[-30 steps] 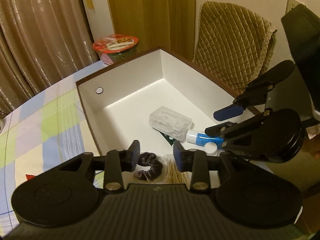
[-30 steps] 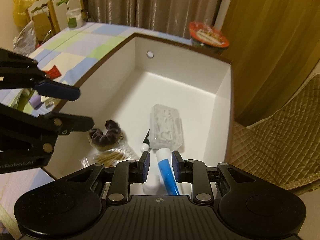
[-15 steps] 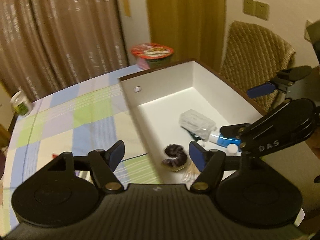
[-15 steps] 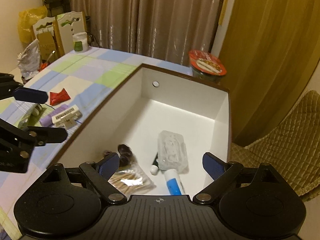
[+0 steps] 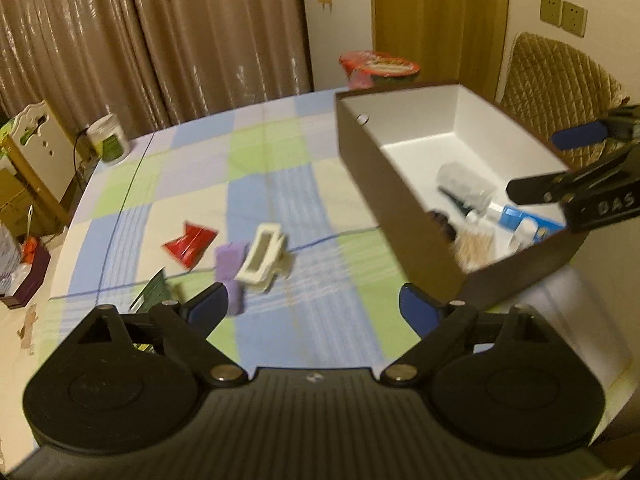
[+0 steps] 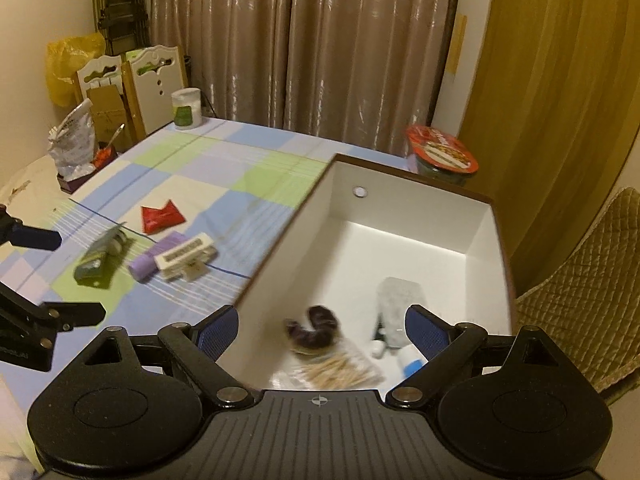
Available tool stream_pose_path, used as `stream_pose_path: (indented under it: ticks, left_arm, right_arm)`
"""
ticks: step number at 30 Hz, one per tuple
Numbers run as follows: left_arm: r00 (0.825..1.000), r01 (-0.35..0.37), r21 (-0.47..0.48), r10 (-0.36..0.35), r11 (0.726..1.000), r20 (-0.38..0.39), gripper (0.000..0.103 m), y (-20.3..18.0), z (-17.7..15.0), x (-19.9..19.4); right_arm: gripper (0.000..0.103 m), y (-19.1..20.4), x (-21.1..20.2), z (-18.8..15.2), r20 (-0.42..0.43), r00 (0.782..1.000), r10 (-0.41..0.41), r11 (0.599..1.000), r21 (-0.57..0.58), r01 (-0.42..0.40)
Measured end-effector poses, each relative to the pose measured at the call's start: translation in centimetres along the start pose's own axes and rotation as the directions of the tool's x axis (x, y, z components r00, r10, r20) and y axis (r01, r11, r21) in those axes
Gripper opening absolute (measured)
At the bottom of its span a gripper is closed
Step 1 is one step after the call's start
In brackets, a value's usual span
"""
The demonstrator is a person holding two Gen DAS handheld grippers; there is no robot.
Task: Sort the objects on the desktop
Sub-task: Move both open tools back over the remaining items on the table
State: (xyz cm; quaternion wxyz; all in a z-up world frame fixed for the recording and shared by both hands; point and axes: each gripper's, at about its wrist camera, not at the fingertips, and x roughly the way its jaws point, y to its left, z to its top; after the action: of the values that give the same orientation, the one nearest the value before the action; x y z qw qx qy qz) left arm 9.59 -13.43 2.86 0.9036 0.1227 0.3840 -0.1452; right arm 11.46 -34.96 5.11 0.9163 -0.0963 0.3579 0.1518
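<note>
- A checked tablecloth (image 5: 280, 184) covers the table, curtains behind.
- The left gripper (image 5: 314, 308) is spread wide and holds nothing; the cream clip (image 5: 262, 258) and purple roll (image 5: 230, 268) lie near its 11 o'clock.
- The right gripper (image 6: 322, 332), equally wide and empty, hangs over the box (image 6: 400, 184).
- Boxed: scrunchie (image 6: 316, 330), toothpicks (image 6: 340, 372), clear case (image 6: 400, 304), blue tube (image 5: 524, 218).
- Left out: red packet (image 6: 162, 216), green packet (image 6: 98, 260); I judge the sort roughly half done.
</note>
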Motion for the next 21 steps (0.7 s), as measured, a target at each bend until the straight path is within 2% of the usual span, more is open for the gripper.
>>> stream_pose_path:
  ticks: [12, 21]
  left_arm:
    - [0.998, -0.013, -0.008, 0.012, 1.0, -0.058, 0.093, 7.9, -5.3, -2.0]
    - [0.995, 0.01, -0.036, -0.013, 0.999, -0.095, 0.093, 10.2, -8.2, -2.0]
  right_arm:
    - [0.093, 9.9, -0.4, 0.0, -0.012, 1.0, 0.005, 1.0, -0.024, -0.005]
    - [0.093, 14.1, 0.4, -1.1, -0.068, 0.998, 0.012, 0.999, -0.042, -0.015]
